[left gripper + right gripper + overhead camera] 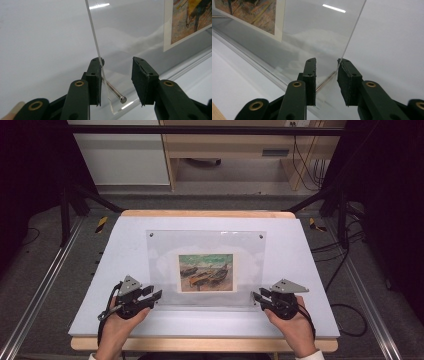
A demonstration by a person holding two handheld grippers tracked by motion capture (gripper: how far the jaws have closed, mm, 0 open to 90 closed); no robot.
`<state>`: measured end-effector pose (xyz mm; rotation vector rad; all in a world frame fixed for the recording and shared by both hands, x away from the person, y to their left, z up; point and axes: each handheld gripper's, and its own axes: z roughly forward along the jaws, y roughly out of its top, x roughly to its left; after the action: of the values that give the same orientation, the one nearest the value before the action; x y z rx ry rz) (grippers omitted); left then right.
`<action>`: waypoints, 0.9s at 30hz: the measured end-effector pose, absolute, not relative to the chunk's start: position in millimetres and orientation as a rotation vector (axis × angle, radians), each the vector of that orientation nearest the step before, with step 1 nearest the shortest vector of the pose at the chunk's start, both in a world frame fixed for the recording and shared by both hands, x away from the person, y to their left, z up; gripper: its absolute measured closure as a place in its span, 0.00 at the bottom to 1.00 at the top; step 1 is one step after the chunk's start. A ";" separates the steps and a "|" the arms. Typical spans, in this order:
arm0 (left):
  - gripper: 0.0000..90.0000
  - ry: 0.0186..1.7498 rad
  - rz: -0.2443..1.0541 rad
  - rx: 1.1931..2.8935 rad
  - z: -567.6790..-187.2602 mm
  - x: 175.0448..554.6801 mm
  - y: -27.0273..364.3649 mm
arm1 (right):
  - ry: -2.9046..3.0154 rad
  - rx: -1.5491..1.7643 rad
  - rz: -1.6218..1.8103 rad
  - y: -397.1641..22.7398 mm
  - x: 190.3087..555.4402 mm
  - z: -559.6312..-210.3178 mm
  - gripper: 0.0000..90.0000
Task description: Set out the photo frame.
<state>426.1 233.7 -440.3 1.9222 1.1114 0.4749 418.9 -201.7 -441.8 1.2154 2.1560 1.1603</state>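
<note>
lab/test rig | alu frame rails (40, 290) | floor cables (345, 312) | white table (210, 222)

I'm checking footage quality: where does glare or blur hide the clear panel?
High view: soft overall, the panel hazy with pale reflections. Left gripper view: a white glare streak near the top, the print blurred, the pin sharp. Right gripper view: a bright streak on the panel, its edge crisp.

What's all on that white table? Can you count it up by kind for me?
Black grippers, one in each hand: 2 (left gripper, right gripper)
Clear acrylic frame: 1
Painted print inside the frame: 1
Metal pins seen at the frame's corners: 4
Total: 8
</note>
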 end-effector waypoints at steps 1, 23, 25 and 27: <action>0.67 1.111 0.475 1.922 -440.3 426.1 233.7 | 2.156 1.215 1.160 -201.7 418.9 -441.8 0.76; 0.67 1.092 0.478 1.962 -444.4 416.1 233.5 | 2.172 1.214 1.144 -200.5 409.9 -444.8 0.77; 0.67 1.091 0.477 1.968 -444.5 415.6 233.6 | 2.177 1.204 1.139 -200.8 409.0 -445.3 0.77; 0.67 1.087 0.476 1.976 -445.1 414.3 233.7 | 2.179 1.199 1.137 -200.8 408.2 -445.9 0.77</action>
<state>414.3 233.7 -445.1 1.9762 1.0870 0.4756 408.2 -200.8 -445.9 1.1987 2.1790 1.1373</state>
